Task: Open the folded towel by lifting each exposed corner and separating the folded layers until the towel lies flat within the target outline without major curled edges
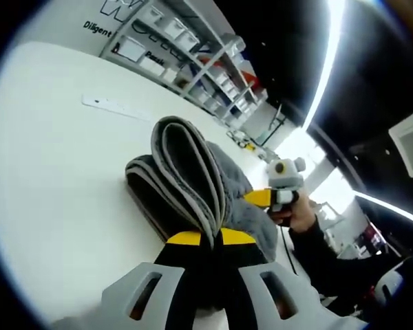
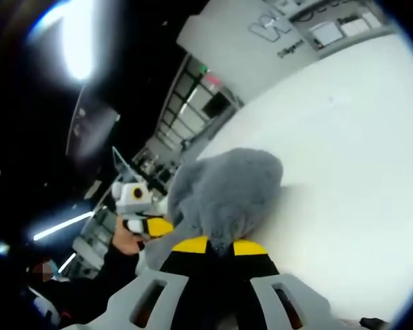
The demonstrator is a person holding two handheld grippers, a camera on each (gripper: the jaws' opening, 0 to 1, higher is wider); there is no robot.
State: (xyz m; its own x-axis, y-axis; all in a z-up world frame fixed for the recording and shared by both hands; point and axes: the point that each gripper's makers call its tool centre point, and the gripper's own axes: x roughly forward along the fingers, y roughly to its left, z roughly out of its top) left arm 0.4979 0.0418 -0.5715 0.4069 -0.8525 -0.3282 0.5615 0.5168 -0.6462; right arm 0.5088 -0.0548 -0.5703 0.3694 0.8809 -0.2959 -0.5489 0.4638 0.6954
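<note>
A grey folded towel (image 1: pixel 193 182) hangs lifted over the white table (image 1: pixel 55 172), its layered edges with pale trim bunched together. My left gripper (image 1: pixel 210 238) is shut on the towel's lower edge, between its yellow-tipped jaws. At the towel's right side the right gripper (image 1: pixel 272 198) comes in, held by a hand. In the right gripper view the towel (image 2: pixel 224 192) bulges as a soft grey mass, and my right gripper (image 2: pixel 219 245) is shut on its near edge. The left gripper (image 2: pixel 146 223) enters there from the left, against the towel.
A thin white strip (image 1: pixel 113 106) lies on the table beyond the towel. Shelving with boxes (image 1: pixel 193 51) stands behind the table. A person's dark sleeve (image 1: pixel 330 258) reaches in from the right. The white table (image 2: pixel 358 151) stretches wide to the right.
</note>
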